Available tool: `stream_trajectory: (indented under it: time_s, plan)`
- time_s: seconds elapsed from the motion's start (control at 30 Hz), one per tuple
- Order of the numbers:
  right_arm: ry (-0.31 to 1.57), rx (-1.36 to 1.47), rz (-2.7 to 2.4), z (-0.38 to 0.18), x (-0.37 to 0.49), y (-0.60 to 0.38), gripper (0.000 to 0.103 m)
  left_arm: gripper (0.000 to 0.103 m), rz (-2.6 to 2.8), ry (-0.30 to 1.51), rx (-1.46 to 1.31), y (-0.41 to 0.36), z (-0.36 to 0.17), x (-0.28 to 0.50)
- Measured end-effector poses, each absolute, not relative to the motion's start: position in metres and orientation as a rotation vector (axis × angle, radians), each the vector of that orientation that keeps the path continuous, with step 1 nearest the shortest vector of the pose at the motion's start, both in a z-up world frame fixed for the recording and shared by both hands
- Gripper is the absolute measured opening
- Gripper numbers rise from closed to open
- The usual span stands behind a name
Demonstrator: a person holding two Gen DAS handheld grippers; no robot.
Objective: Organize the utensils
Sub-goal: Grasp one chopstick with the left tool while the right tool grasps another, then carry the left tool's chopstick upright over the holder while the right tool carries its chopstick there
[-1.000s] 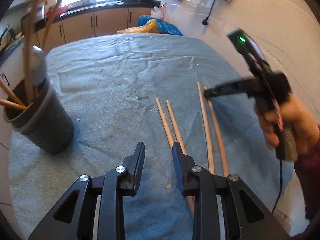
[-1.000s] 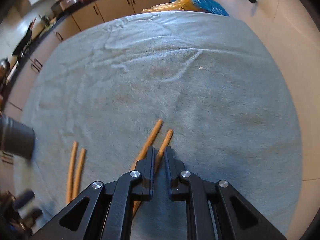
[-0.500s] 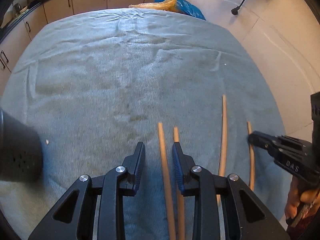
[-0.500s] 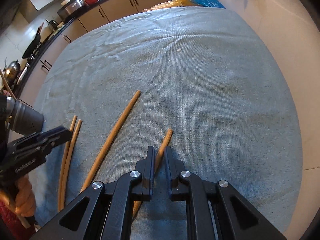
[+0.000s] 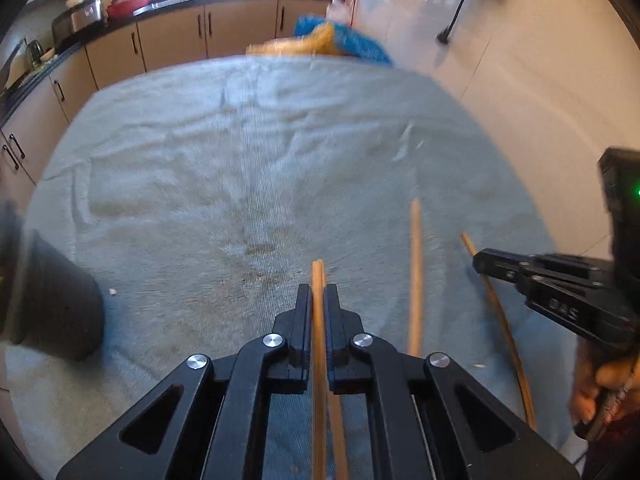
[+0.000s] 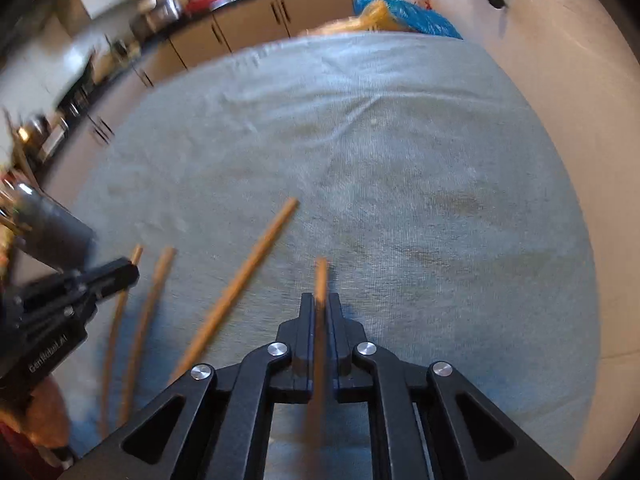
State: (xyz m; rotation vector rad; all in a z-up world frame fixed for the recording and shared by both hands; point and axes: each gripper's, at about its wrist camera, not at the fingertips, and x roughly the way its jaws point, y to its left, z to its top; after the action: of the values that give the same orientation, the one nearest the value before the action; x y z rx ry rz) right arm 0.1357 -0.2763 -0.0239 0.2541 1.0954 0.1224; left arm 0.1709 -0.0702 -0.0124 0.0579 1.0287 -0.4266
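Black tongs [image 5: 318, 304] with silver screws, white lettering, dark red sleeve [image 6: 24, 452].

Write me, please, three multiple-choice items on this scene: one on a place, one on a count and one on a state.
1. Where does the dark holder stand?
A) at the left edge of the cloth
B) at its far end
C) at its right edge

2. How many wooden chopsticks show in the right wrist view?
A) two
B) four
C) six

3. What state is the right gripper in?
A) open
B) shut on a chopstick
C) shut on the holder

Answers:
1 A, it sits at the cloth's left edge.
2 B, one is in the jaws and three are to its left.
3 B, its jaws pinch one stick.
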Motion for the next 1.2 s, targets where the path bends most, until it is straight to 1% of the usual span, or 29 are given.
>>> stream_trajectory:
  time_s: [0.13, 0.33, 0.5, 0.57, 0.87, 1.2]
  plan:
    - [0.951, 0.334, 0.163, 0.009, 0.11, -0.285, 0.005, 0.005, -0.441, 0.91, 0.006, -0.049, 0.03, 0.143]
    - [0.674, 0.347, 0.191, 0.066, 0.052, -0.283, 0.005, 0.005, -0.427, 0.725, -0.024, -0.023, 0.085, 0.101]
    - [0.458, 0.319, 0.191, 0.086, 0.003, -0.269, 0.005, 0.005, -0.398, 0.604, -0.033, -0.006, 0.106, 0.064]
    - [0.4, 0.286, 0.163, 0.088, -0.012, -0.257, 0.005, 0.005, -0.39, 0.581, -0.028, -0.004, 0.109, 0.055]
    - [0.321, 0.302, 0.147, 0.09, -0.046, -0.253, 0.005, 0.005, -0.42, 0.546, -0.031, 0.009, 0.12, 0.025]
    - [0.283, 0.335, 0.251, 0.117, -0.043, -0.237, 0.005, 0.005, -0.346, 0.511, -0.127, 0.07, 0.144, 0.02]
